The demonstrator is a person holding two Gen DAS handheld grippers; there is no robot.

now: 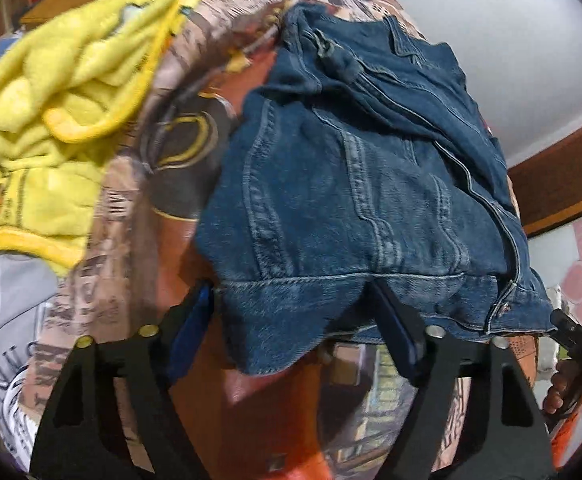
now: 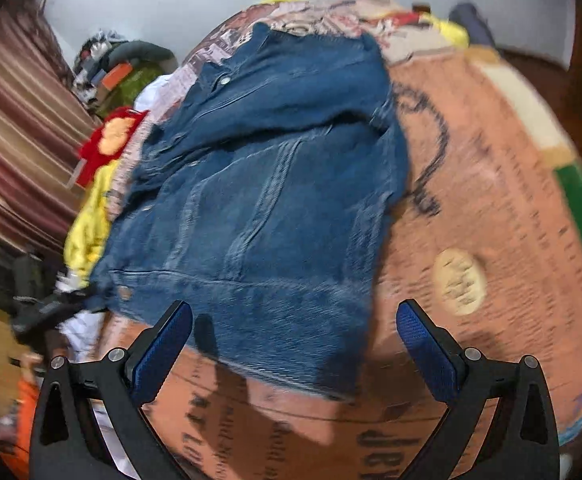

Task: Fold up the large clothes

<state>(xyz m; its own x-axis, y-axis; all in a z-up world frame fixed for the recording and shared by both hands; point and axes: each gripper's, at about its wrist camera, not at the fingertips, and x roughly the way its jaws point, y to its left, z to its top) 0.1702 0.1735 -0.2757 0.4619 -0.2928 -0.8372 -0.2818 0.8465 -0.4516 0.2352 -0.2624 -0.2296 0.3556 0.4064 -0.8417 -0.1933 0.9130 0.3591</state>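
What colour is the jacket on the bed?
Blue denim jacket with lighter faded seams; clearest in the left wrist view.

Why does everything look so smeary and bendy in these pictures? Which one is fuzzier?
The right wrist view is fuzzier: the denim jacket and the printed bedspread smear with motion. The left wrist view is sharper, with the jacket's seams clear and only the yellow towel soft. Both views bulge from the fisheye lens and have dark corners.

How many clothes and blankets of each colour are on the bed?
Blue: 1, the denim jacket
Yellow: 1, the fluffy yellow cloth
Red: 1, the red cloth
Orange and brown print: 1, the bedcover
Total: 4
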